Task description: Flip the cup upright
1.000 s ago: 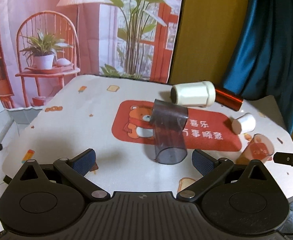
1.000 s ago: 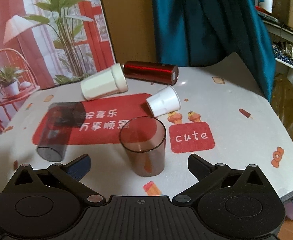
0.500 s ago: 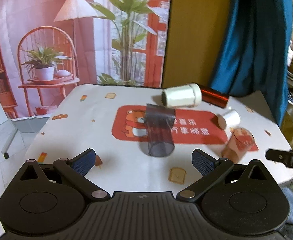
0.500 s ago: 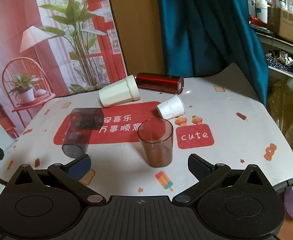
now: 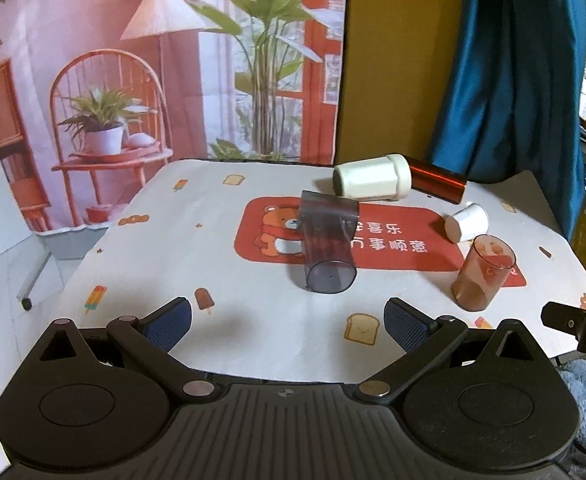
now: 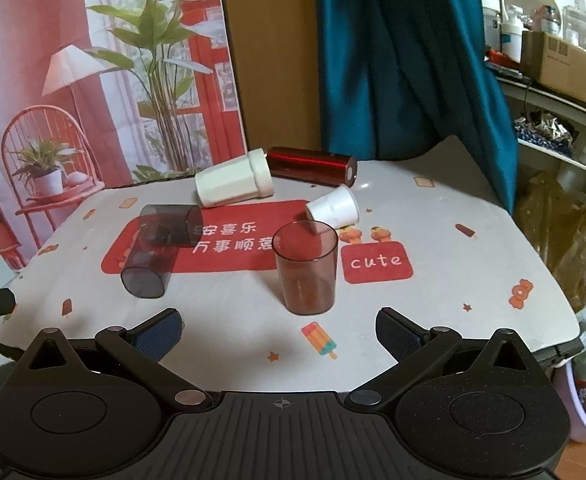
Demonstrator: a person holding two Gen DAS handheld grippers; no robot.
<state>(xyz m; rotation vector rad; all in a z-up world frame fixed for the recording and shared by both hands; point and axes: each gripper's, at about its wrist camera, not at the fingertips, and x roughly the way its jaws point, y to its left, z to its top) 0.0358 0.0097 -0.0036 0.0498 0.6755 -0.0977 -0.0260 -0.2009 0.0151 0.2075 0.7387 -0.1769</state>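
A brown see-through cup [image 6: 305, 266] stands upright on the table, mouth up; it also shows in the left wrist view [image 5: 483, 272]. A grey see-through cup [image 5: 328, 246] lies on its side on the red mat, also seen in the right wrist view [image 6: 156, 250]. My left gripper [image 5: 287, 320] is open and empty, near the table's front edge, short of the grey cup. My right gripper [image 6: 279, 330] is open and empty, a little short of the brown cup.
A cream cup [image 6: 233, 183], a small white paper cup [image 6: 334, 210] and a dark red cylinder [image 6: 312, 163] lie on their sides at the back. The table [image 6: 473, 280] has a printed cloth. A blue curtain [image 6: 405, 60] hangs behind. Shelves with clutter stand at the right.
Both grippers have pulled back from the cups toward the table's front edge and stay open. The brown cup stays upright; the other cups have not moved.
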